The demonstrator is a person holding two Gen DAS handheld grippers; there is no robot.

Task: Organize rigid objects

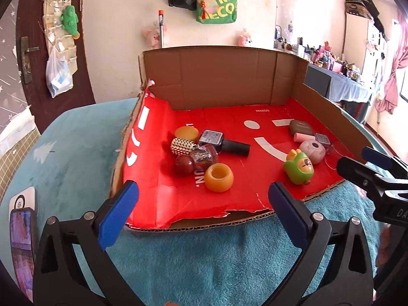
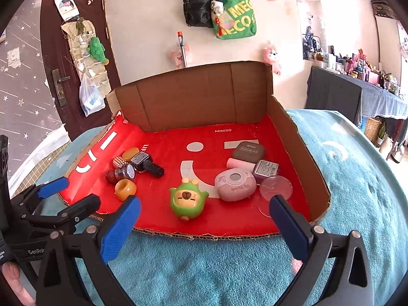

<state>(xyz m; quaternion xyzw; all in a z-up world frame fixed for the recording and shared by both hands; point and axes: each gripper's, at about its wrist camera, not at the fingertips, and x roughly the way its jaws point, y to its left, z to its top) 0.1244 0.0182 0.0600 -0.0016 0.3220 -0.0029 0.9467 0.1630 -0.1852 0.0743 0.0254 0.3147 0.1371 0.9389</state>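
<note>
Red tray: We saw the cardboard tray (image 1: 301, 97) with its red floor lying on a teal towel (image 1: 204, 255), just past the tips of both tongs.
Left tongs: The left gripper (image 1: 203, 216) was wide open with nothing in it, held back from the tray's torn front edge.
Right tongs: The right gripper (image 2: 204, 227) was wide open and empty too.
Left pile: Ahead of the left tongs, the orange ring (image 1: 218, 177), red ball (image 1: 184, 164) and black-capped bottle (image 1: 223, 142) sat touching each other.
Right pile: Ahead of the right tongs, the green toy (image 2: 188, 200) stood near the pink case (image 2: 235, 187) and the clear disc (image 2: 275, 187).
Worry one: We thought the ball could roll away if the tongs bumped it.
Worry two: We thought grabbing one thing in the tight pile could knock its neighbours.
Worry three: We thought the flat clear disc would be hard to pinch and might slip.
Worry four: We thought the low front edge could let things slide out.
</note>
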